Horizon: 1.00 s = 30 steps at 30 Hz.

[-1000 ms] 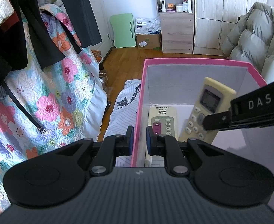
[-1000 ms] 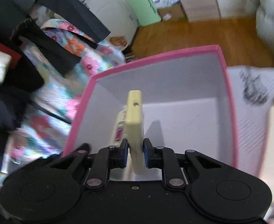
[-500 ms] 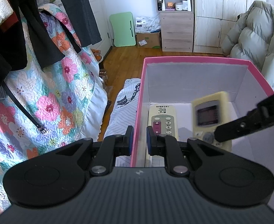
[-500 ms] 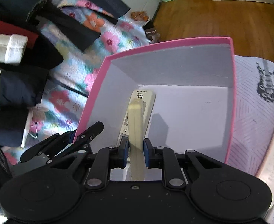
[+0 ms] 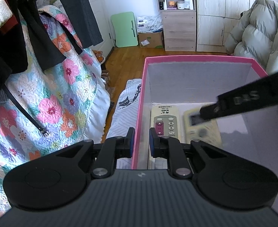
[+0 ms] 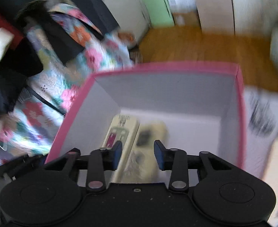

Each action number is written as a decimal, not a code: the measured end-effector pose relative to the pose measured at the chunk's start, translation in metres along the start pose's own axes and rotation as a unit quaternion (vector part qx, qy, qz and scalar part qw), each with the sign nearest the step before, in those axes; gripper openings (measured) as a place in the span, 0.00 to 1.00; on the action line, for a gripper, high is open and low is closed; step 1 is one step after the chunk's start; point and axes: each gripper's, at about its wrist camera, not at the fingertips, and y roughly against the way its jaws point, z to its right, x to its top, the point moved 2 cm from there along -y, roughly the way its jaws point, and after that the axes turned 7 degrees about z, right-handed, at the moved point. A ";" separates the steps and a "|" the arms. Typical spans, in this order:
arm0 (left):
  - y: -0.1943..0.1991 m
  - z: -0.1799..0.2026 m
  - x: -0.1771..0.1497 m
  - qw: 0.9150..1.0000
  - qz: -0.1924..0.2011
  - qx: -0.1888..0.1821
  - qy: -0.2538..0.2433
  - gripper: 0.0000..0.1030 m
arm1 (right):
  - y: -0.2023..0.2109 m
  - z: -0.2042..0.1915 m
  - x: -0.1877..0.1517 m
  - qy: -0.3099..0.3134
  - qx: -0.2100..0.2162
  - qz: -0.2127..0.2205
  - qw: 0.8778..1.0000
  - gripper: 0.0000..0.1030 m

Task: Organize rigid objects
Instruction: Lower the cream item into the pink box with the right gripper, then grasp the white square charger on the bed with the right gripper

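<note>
A pink box (image 5: 195, 57) with grey inside walls stands in front of me. My left gripper (image 5: 141, 141) is shut on its left wall near the front corner. On the box floor lies a white remote (image 5: 165, 123) with a dark red button, and a yellowish remote (image 5: 203, 130) lies flat just right of it. My right gripper (image 6: 138, 155) hovers over the box (image 6: 167, 65). Its jaws are opening, and the yellowish remote (image 6: 148, 141) lies loose below them, beside the white remote (image 6: 120, 130). One right finger (image 5: 239, 100) reaches in from the right.
A floral quilt (image 5: 53, 104) and dark hanging clothes (image 5: 15, 37) fill the left side. A cat-print cloth (image 5: 123, 109) lies under the box. A puffy coat (image 5: 256, 34), a wooden shelf cabinet (image 5: 176, 19) and a green folding board (image 5: 124, 30) stand beyond the wood floor.
The right gripper lowered the yellowish remote into the box, then its jaws spread and the remote dropped flat beside the white one. The left gripper kept its hold on the wall.
</note>
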 end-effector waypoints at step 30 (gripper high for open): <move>0.005 0.010 0.000 0.999 0.005 0.020 -0.026 0.14 | 0.167 0.109 -0.144 0.032 -0.205 0.056 0.977 0.62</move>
